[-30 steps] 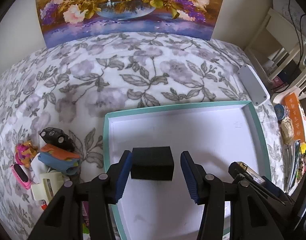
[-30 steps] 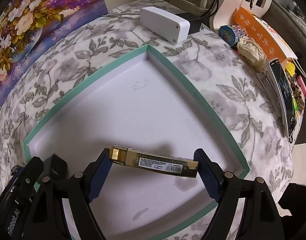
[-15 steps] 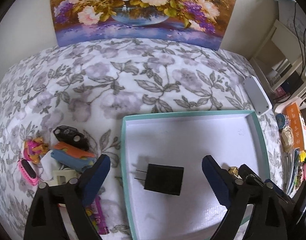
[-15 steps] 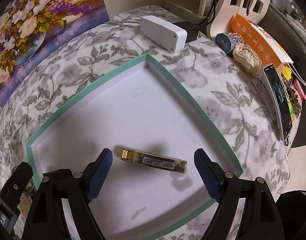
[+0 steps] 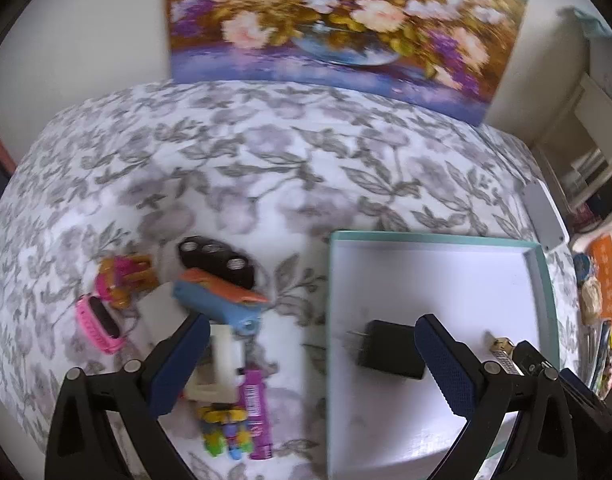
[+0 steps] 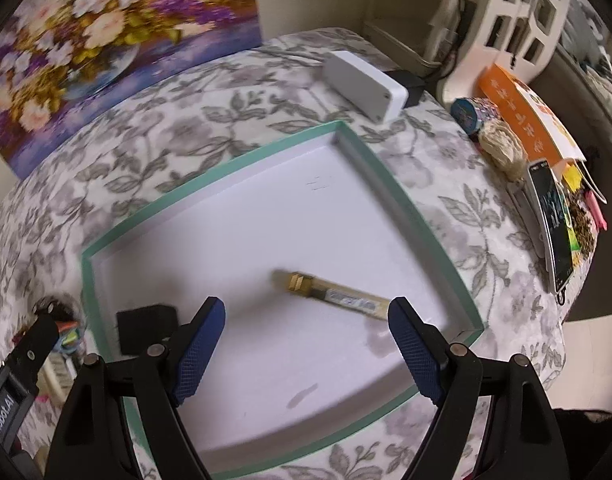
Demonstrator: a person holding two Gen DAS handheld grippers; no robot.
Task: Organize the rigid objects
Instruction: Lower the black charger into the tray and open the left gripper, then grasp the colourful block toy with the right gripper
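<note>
1. Left hand-held gripper (image 5: 310, 364): jaws spread wide, nothing between them. It hangs over the boundary between the toy pile and the tray, its left finger above the pile and its right finger above the tray floor.
2. Right hand-held gripper (image 6: 306, 344): jaws also wide and empty, above the near part of the tray.
3. Tray (image 6: 209, 182): shallow, white inside, teal rim, lying flat on the table (image 5: 265, 168), which is covered in a grey floral cloth.
4. Black plug adapter (image 5: 390, 350): lies in the tray near its left wall, prongs pointing left. Free of both grippers.
5. Gold stick (image 6: 334, 296): a slim gold-coloured piece with a printed label, flat on the tray floor toward the right wall, well apart from the adapter. The label is too blurred to read.
6. Toy pile, left of the tray on the cloth: black toy car (image 5: 215, 258) farthest; blue and orange piece (image 5: 221, 300) just nearer, touching it; pink band (image 5: 99, 322) and pink-and-gold toy (image 5: 123, 276) at the far left; white block (image 5: 223, 354), purple packet (image 5: 255, 414) and small multicoloured toy (image 5: 223, 428) nearest.
7. White box (image 6: 366, 84): on the cloth beyond the tray's far right corner.
8. Floral painting (image 5: 346, 20): leans against the wall at the far edge of the table.
</note>
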